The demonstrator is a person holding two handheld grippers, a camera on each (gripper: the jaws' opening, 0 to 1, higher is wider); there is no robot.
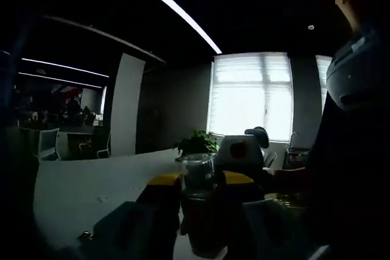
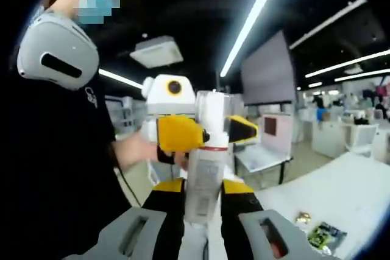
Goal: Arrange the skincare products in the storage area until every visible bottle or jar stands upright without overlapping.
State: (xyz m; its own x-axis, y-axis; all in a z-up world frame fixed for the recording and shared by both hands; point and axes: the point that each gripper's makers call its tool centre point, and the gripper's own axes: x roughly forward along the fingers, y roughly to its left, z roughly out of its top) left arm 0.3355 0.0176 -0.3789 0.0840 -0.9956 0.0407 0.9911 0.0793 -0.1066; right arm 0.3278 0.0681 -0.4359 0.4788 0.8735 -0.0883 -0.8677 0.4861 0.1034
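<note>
Office space stretches dim behind both of my views, with a white table (image 2: 341,193) running under my hands and bright windows (image 1: 251,92) beyond it.

Starting at my fingers: my right gripper (image 2: 204,196) has its yellow-tipped jaws closed against the lower body of a pale bottle (image 2: 206,168), which I hold upright and well above the table. Higher on that same bottle my left gripper (image 2: 207,133) comes in from the side, its yellow pads touching the bottle on both flanks near the cap. In the left gripper view my left gripper's jaws sit close around a clear cap (image 1: 198,170), with the dark body below it; I take this to be the same bottle, pinched from both ends.

So I judge the task barely under way: this one bottle is in the air, not yet set down, and I can see no storage area or standing row to count as done.

Outward from the bottle: below and to its right, on the table, lie a small gold item (image 2: 303,217) and a green packet (image 2: 326,235), near the table's edge. A potted plant (image 1: 196,143) stands behind the bottle. The person's dark torso (image 2: 55,168) is close beside the bottle, so free room lies toward the table side.
</note>
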